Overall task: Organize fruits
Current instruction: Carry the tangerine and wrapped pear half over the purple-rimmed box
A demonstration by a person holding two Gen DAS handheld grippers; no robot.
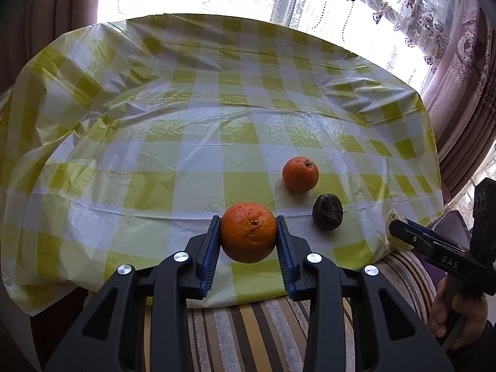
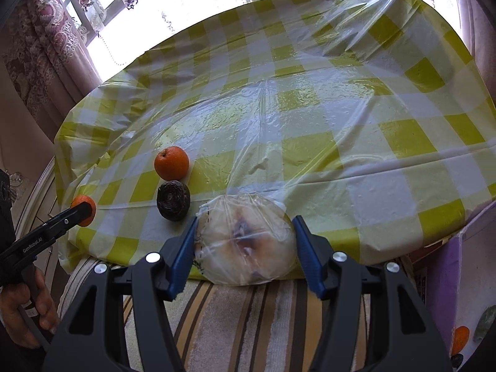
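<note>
The left gripper (image 1: 248, 232) has an orange (image 1: 248, 232) pinched between its blue pads (image 1: 209, 257), one pad on each side of the fruit, right at the near edge of the table. The fruit looks lifted off the yellow-checked tablecloth (image 1: 173, 117), though its underside gives no sure sign of that (the camera looks along the fingers, so the gap is hard to judge).

Over on the right, the right gripper (image 2: 245, 241) is clamped on a pale round fruit wrapped in a clear plastic bag (image 2: 246, 241), both pads against the wrapping, again at the near table edge with the bag's bulge hanging just over it.

Between the two, a second orange (image 1: 300, 174) sits on the cloth, and a dark wrinkled fruit (image 1: 327, 211) lies just beside it on the near side; they look close to touching, though I cannot tell for certain. Both sit near the front rim.

Beyond them the cloth runs far and wide to the window, creased along the left and far-right borders where it drapes over the table's edge. Below the near rim lies a striped cushion (image 2: 241, 319). At the far right of the right wrist view, a purple box (image 2: 446, 282) stands just off the table corner.
</note>
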